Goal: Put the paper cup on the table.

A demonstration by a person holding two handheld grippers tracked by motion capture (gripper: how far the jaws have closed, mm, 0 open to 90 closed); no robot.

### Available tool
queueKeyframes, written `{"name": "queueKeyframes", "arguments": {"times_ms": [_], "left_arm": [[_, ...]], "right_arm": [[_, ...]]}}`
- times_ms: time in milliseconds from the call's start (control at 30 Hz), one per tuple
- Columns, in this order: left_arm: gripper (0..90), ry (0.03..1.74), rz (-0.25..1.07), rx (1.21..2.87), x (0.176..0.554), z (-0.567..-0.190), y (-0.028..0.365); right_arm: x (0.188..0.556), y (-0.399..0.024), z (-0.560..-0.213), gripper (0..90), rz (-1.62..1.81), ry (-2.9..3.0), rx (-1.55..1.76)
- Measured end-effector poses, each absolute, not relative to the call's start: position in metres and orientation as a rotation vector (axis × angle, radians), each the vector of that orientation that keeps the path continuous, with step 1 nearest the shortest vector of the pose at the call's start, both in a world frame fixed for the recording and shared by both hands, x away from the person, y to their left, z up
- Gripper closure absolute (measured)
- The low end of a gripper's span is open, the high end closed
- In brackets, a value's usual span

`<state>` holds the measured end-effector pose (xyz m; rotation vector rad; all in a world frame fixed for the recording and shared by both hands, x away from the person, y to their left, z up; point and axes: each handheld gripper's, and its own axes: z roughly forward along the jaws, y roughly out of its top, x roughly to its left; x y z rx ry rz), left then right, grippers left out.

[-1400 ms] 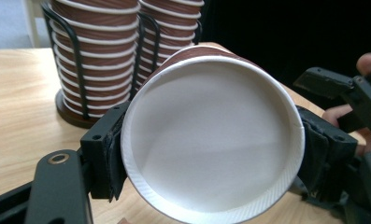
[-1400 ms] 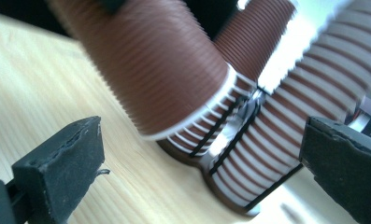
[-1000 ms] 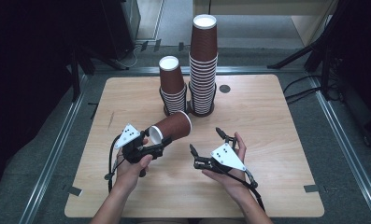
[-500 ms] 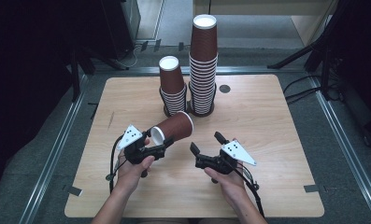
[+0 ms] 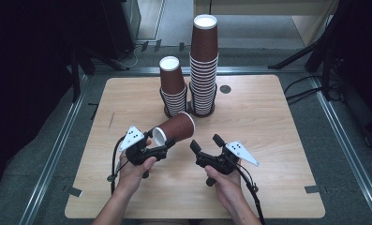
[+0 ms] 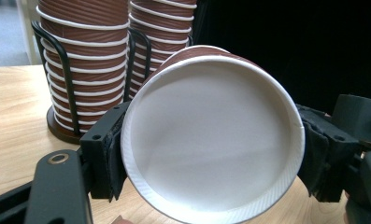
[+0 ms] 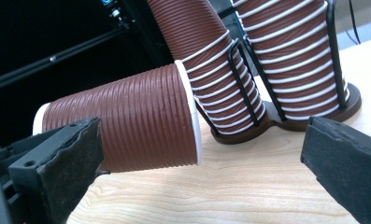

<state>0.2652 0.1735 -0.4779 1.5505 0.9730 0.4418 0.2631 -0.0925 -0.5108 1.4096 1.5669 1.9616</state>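
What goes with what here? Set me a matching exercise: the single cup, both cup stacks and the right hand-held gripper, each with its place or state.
Things:
1. single cup
2. taller stack
3. shorter stack
4. right hand-held gripper

Places or states:
A. jaws open, nothing between them
B. in the wire holder, right-hand one in the high view
C. on its side, clamped by the left hand-held gripper
D. in the wire holder, left-hand one in the high view

Pairs: 1-C, 2-B, 3-D, 4-A

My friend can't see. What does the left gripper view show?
A brown paper cup, white inside, lies sideways with its open mouth facing the camera, pinched between two black tongs. Behind it, two stacks of brown cups stand in wire holders on a wooden table.
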Motion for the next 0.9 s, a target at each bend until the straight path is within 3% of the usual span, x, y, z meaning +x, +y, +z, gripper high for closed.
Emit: {"name": "queueKeyframes", "arguments": {"times_ms": [900], "left_arm": [[23.2,0.963,0.465,1.554,0.2651,-0.4785,0.1731]], "right_arm": [[0.2663,-0.0833,-0.5153,0.0,2.182,1.352,1.8]]}}
